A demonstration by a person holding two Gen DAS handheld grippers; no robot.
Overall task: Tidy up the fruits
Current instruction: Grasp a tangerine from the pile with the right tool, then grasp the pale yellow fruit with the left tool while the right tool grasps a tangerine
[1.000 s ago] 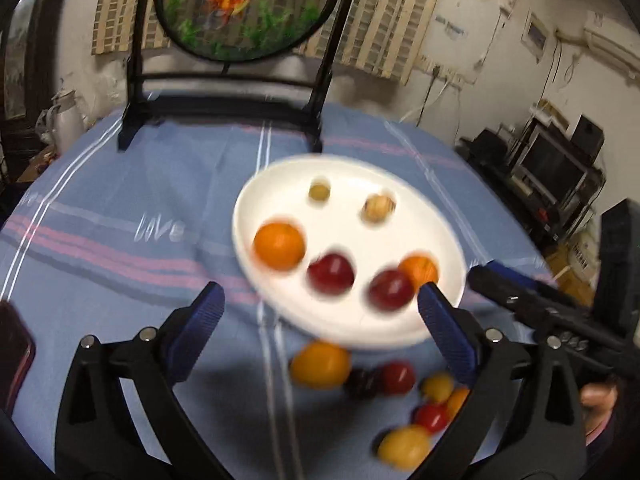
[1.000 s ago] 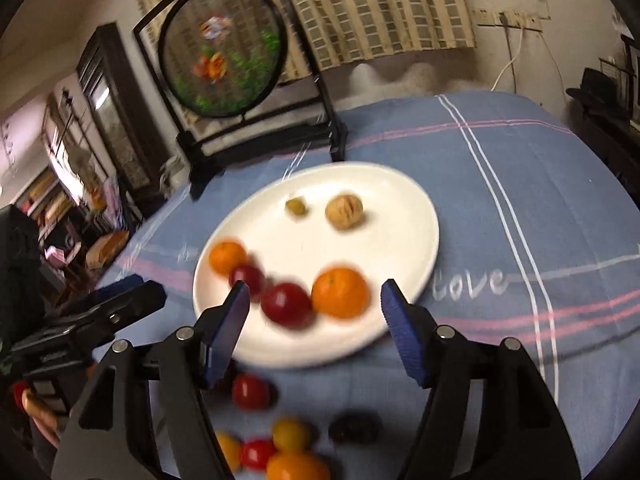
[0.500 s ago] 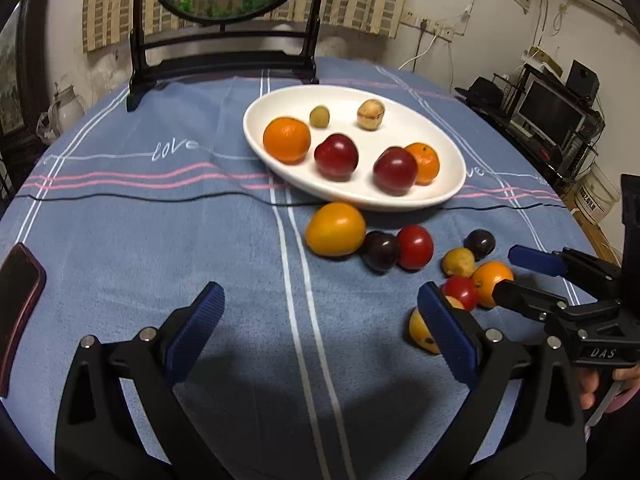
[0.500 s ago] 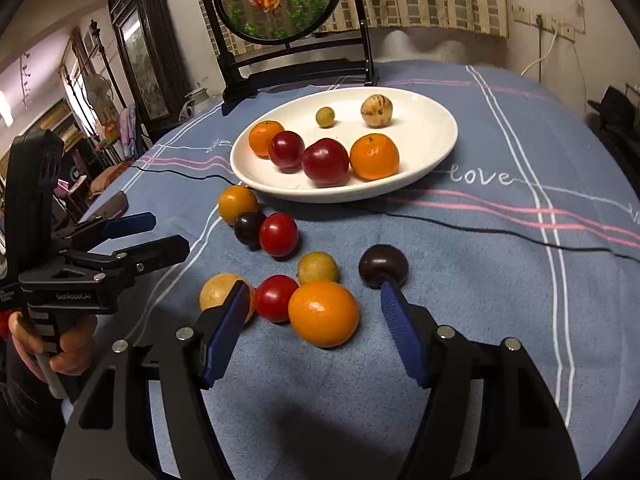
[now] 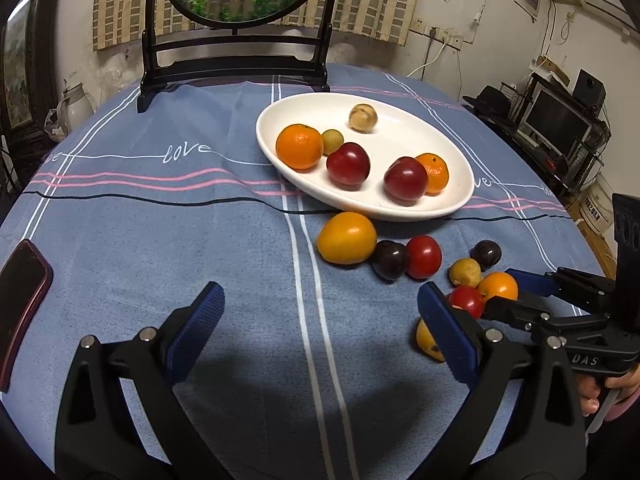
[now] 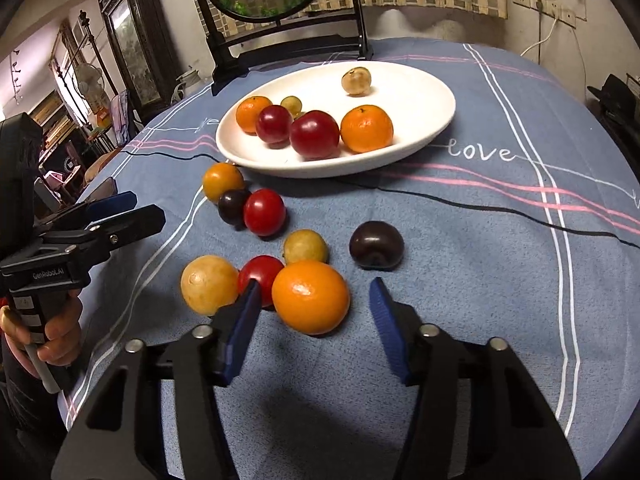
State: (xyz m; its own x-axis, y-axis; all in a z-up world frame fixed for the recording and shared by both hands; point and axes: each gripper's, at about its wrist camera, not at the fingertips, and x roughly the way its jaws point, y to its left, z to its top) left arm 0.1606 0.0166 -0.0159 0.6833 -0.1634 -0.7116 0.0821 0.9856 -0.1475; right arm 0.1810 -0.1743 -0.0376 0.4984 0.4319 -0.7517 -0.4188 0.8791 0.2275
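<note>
Partly hidden: yellow fruit behind open left tool; right tool closing, orange between, ungripped.

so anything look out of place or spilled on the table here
Nothing looks spilled or damaged. The oddity is the sorting: six fruits sit in the white plate, while seven lie loose on the blue tablecloth in front of it, including the orange between the jaws of the right gripper. A phone lies at the table's left edge.
</note>
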